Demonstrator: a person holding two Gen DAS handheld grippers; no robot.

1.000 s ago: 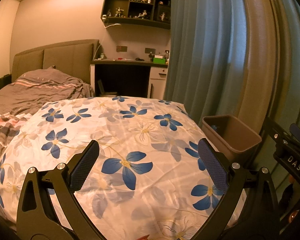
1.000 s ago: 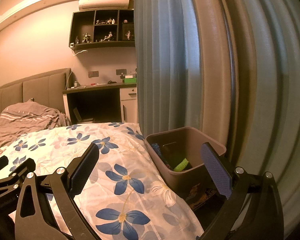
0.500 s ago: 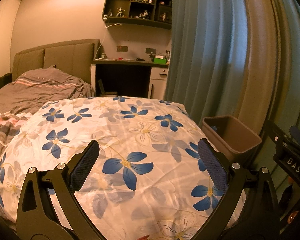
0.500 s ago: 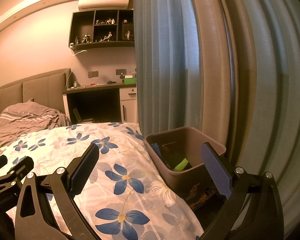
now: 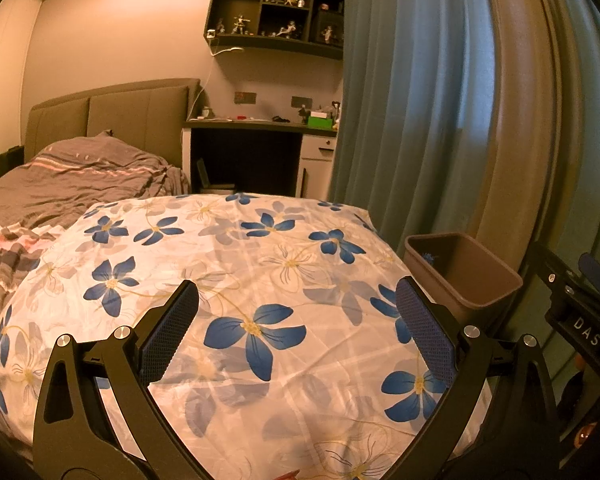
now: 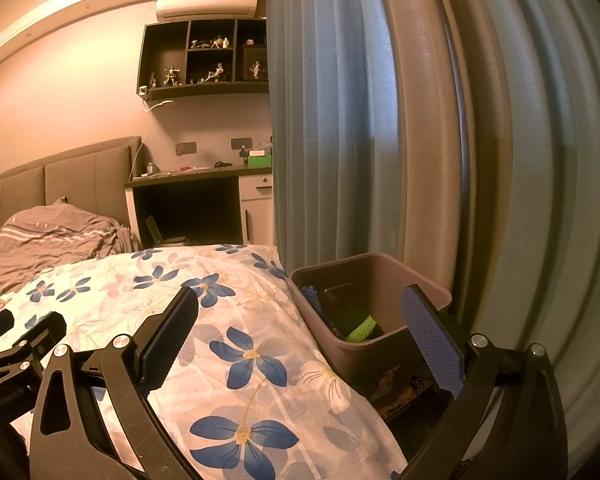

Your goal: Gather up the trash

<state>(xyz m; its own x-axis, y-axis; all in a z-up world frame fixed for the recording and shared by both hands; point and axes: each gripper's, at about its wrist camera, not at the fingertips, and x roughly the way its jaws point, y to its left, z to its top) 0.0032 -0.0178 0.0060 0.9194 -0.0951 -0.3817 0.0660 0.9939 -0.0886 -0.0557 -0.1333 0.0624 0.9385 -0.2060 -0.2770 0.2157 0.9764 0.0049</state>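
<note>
A brown plastic bin [image 6: 380, 280] stands beside the bed at the curtain; it also shows in the left wrist view [image 5: 472, 272]. Inside it lie a green item [image 6: 362, 328], a blue item [image 6: 312, 296] and a dark item [image 6: 336, 296]. My right gripper [image 6: 300, 328] is open and empty, held over the bed edge next to the bin. My left gripper [image 5: 296, 320] is open and empty above the floral quilt [image 5: 240, 280], left of the bin. No loose trash shows on the quilt.
Blue and beige curtains [image 6: 360, 120] hang right behind the bin. A grey blanket [image 5: 72, 176] and headboard [image 5: 112, 112] lie at the far left. A desk [image 5: 260, 128] with small items and wall shelves [image 5: 276, 12] stand at the back.
Almost nothing has moved. Both grippers stay open, with only a slight drift of the views.
</note>
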